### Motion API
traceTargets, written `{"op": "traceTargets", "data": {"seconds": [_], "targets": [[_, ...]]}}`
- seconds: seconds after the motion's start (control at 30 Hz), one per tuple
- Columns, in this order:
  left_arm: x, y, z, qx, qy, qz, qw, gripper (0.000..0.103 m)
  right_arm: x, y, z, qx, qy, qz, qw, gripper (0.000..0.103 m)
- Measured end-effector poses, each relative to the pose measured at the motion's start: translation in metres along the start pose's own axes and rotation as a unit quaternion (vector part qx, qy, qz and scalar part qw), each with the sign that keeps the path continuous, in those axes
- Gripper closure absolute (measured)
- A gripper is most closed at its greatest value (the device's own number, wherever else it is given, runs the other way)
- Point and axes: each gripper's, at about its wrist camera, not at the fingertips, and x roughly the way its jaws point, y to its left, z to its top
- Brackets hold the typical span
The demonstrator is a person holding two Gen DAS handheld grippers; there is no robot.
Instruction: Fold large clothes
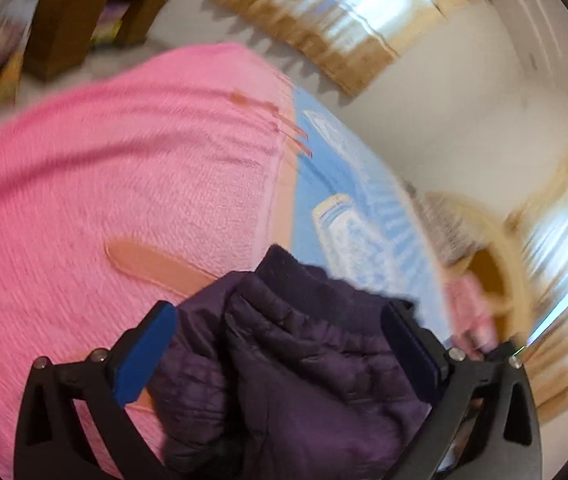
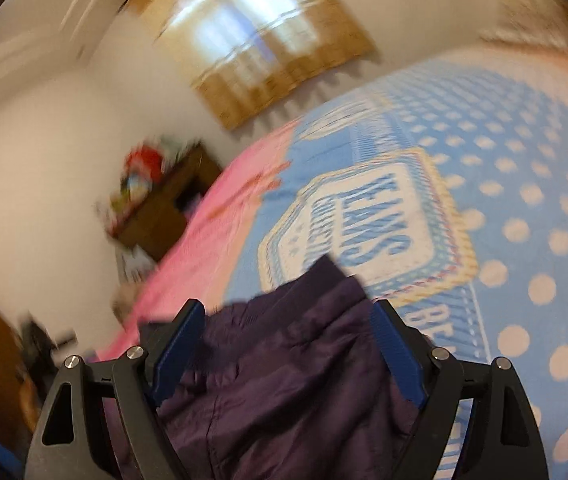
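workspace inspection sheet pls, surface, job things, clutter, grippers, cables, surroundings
surface: bed, pink blanket beside a blue dotted cover
job's things: dark purple jacket, bunched on the bed
clutter: nothing seen on the bed besides the jacket
grippers: left hand-held gripper open, jacket between its jaws; right hand-held gripper open, jacket between its jaws; whether the pads touch the fabric is unclear
cables: nothing seen
surroundings: curtained window, white wall, wooden cabinet with blurred items on top; both views motion-blurred
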Motion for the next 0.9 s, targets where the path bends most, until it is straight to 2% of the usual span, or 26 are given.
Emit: {"op": "traceTargets", "data": {"seconds": [0.07,0.13,0.2,0.23,0.27,0.3,0.33,0.37,0.4,0.43,0.5,0.57,0.67,0.77,0.83,0.9], "targets": [[0.012,-0.021,-0.010,0.053,0.002,0.016,0.9985,0.000,0.016,0.023,-0.003,-0.051,0.020,-0.009,0.998,0.018],[0.029,-0.048,-0.024,0.128,-0.002,0.043,0.9909,0.000,0.032,0.040,-0.012,-0.088,0.048,-0.010,0.995,0.018],[0.045,-0.072,-0.034,0.215,-0.005,0.079,0.9734,0.000,0.056,0.046,-0.021,-0.121,0.078,-0.050,0.988,0.018],[0.053,-0.081,-0.038,0.258,-0.008,0.103,0.9607,0.000,0.067,0.048,-0.026,-0.138,0.095,-0.065,0.984,0.020],[0.069,-0.090,-0.049,0.305,0.002,0.130,0.9434,0.000,0.080,0.048,-0.034,-0.158,0.121,-0.084,0.976,0.038],[0.084,-0.093,-0.053,0.330,0.022,0.146,0.9323,0.004,0.088,0.044,-0.043,-0.171,0.131,-0.105,0.971,0.046],[0.093,-0.091,-0.052,0.347,0.033,0.154,0.9244,0.011,0.089,0.042,-0.048,-0.173,0.131,-0.109,0.970,0.051],[0.104,-0.091,-0.058,0.368,0.047,0.164,0.9141,0.034,0.086,0.040,-0.053,-0.175,0.121,-0.103,0.972,0.062],[0.110,-0.089,-0.062,0.372,0.063,0.164,0.9115,0.050,0.082,0.037,-0.055,-0.176,0.112,-0.098,0.973,0.068],[0.109,-0.088,-0.066,0.374,0.061,0.156,0.9123,0.056,0.077,0.037,-0.054,-0.176,0.100,-0.096,0.975,0.073],[0.100,-0.092,-0.068,0.381,0.037,0.164,0.9092,0.079,0.063,0.041,-0.053,-0.179,0.067,-0.096,0.977,0.078],[0.086,-0.094,-0.064,0.373,0.006,0.158,0.9144,0.083,0.052,0.051,-0.049,-0.181,0.042,-0.091,0.978,0.079],[0.076,-0.100,-0.058,0.357,-0.025,0.156,0.9204,0.084,0.039,0.066,-0.035,-0.180,0.003,-0.091,0.979,0.079],[0.071,-0.110,-0.041,0.338,-0.052,0.154,0.9269,0.084,0.033,0.077,-0.021,-0.180,-0.022,-0.116,0.977,0.079],[0.082,-0.116,-0.033,0.343,-0.054,0.167,0.9228,0.084,0.043,0.072,-0.014,-0.164,-0.017,-0.130,0.978,0.079],[0.104,-0.116,-0.032,0.360,-0.040,0.192,0.9121,0.082,0.060,0.063,-0.014,-0.160,-0.002,-0.153,0.975,0.079]]}}
